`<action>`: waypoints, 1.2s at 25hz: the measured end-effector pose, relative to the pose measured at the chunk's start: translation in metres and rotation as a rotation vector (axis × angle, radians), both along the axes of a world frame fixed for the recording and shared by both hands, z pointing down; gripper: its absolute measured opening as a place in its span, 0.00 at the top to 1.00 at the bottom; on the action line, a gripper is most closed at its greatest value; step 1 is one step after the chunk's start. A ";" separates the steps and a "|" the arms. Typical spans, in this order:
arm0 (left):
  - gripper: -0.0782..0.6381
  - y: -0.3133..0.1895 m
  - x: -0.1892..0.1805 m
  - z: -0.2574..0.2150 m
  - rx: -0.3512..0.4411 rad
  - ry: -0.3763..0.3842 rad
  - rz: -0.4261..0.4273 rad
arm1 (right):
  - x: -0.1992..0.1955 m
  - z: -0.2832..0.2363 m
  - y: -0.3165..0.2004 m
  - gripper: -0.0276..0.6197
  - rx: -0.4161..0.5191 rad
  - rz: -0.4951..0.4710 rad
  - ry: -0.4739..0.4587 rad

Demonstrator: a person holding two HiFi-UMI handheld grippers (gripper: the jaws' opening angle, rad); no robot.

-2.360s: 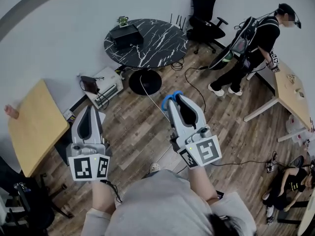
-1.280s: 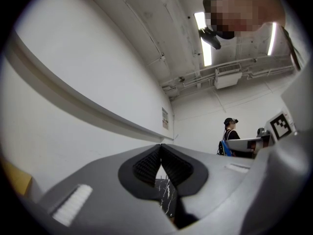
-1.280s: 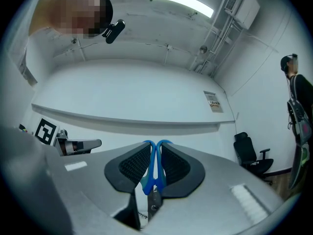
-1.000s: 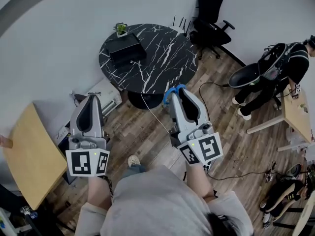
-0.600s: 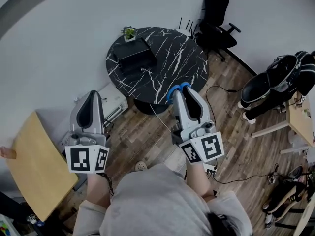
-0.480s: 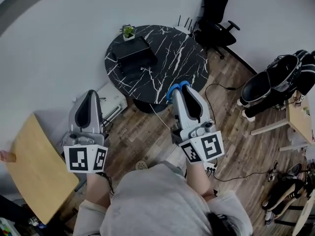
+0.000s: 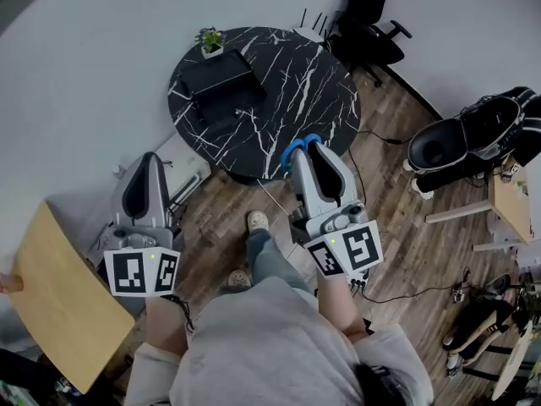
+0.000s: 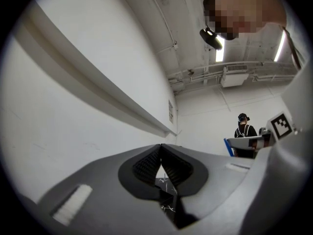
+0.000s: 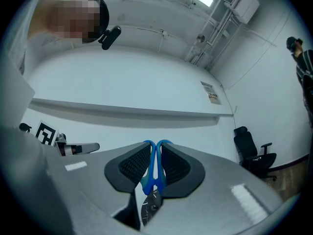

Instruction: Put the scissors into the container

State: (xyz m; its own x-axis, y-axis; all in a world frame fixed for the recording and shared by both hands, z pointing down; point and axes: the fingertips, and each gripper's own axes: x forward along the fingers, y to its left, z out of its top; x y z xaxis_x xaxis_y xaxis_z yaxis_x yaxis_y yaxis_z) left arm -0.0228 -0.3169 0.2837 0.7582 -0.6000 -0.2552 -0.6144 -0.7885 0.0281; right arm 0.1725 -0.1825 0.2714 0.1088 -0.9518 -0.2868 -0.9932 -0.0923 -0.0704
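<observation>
While the person stands on the wooden floor just short of the round black marble table (image 7: 287, 91), the head view suggests the carrying step is in hand. The right gripper (image 7: 313, 152) points at the table's near edge with the blue-handled scissors (image 7: 292, 148) poking out past its tips. The left gripper (image 7: 149, 162) hangs off to the left, apart from the table. A black rectangular box (image 7: 218, 81) lies on the far left part of the tabletop, beside a small potted plant (image 7: 208, 41). I judge this box to be the container, though whether its top is open cannot be told from here. In the left gripper view, the left gripper (image 8: 161, 152) has its jaws pressed together on nothing, with white wall and a sliver of marble beyond. In the right gripper view, the right gripper (image 9: 155, 148) is clenched on the scissors (image 9: 152, 177): the blue handle loops stand up between the pads and the grey blades run down towards the camera. The next move probably calls for reaching far and left over the tabletop until the scissors sit above the box, then lowering and releasing.
</observation>
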 end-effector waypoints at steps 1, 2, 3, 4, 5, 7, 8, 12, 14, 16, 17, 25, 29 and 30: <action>0.81 -0.007 0.002 -0.001 0.009 -0.003 -0.011 | 0.004 0.000 -0.009 0.85 0.003 -0.006 -0.003; 0.81 -0.014 0.004 -0.003 0.019 -0.005 -0.022 | 0.009 0.000 -0.017 0.85 0.006 -0.014 -0.005; 0.81 -0.022 0.006 -0.005 0.029 -0.006 -0.034 | 0.013 -0.001 -0.027 0.85 0.009 -0.022 -0.006; 0.81 -0.029 0.010 -0.007 0.039 -0.007 -0.044 | 0.018 -0.003 -0.036 0.85 0.013 -0.032 -0.004; 0.81 -0.036 0.014 -0.010 0.050 -0.009 -0.054 | 0.023 -0.005 -0.046 0.85 0.017 -0.041 -0.001; 0.81 -0.051 0.026 -0.014 0.066 -0.011 -0.070 | 0.035 -0.009 -0.066 0.85 0.028 -0.060 0.006; 0.81 -0.059 0.032 -0.016 0.068 -0.008 -0.076 | 0.042 -0.011 -0.075 0.85 0.033 -0.069 0.008; 0.81 -0.085 0.054 -0.020 0.060 0.007 -0.102 | 0.067 -0.018 -0.114 0.85 0.035 -0.120 0.021; 0.81 -0.098 0.060 -0.023 0.053 0.010 -0.126 | 0.076 -0.022 -0.134 0.85 0.032 -0.150 0.030; 0.81 -0.112 0.064 -0.023 0.035 0.021 -0.149 | 0.083 -0.023 -0.154 0.85 0.024 -0.181 0.043; 0.81 -0.119 0.065 -0.022 0.025 0.028 -0.160 | 0.086 -0.023 -0.164 0.85 0.019 -0.197 0.051; 0.81 -0.155 0.080 0.000 -0.031 0.008 -0.257 | 0.103 0.013 -0.232 0.85 -0.085 -0.316 0.103; 0.81 -0.166 0.083 0.013 -0.056 -0.013 -0.300 | 0.101 0.035 -0.260 0.85 -0.139 -0.390 0.198; 0.81 -0.167 0.083 0.016 -0.064 -0.017 -0.310 | 0.101 0.041 -0.266 0.85 -0.152 -0.410 0.227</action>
